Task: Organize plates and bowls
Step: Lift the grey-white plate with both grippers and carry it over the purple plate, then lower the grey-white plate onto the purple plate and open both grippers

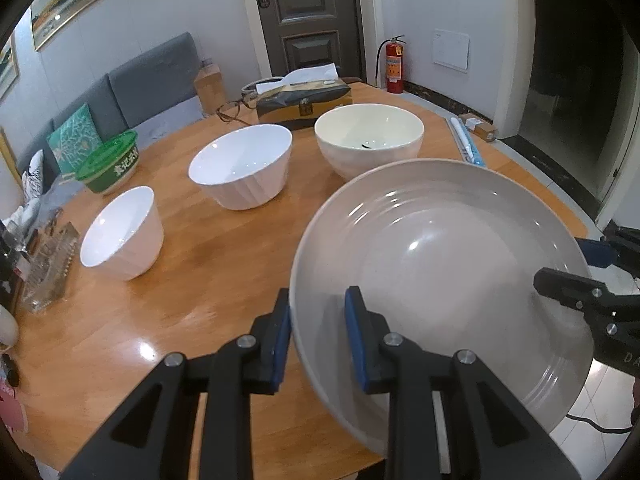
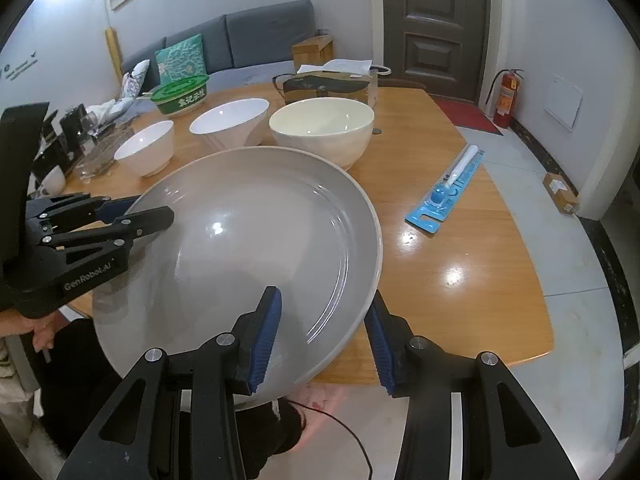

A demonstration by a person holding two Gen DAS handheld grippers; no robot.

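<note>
A large grey plate hangs over the near edge of the wooden table, carried by both grippers at opposite rims. My left gripper is shut on its left rim, one pad under it and one inside; in the right wrist view this gripper shows at the left. My right gripper is shut on the right rim and appears at the far right edge of the left wrist view. Beyond the plate stand a small white bowl, a medium white bowl and a cream bowl.
A green-lidded tub, spectacles and a tissue box sit behind the bowls. A blue packaged brush lies on the table's right side. A clear glass holder stands at the left edge. A person's hand holds the left gripper.
</note>
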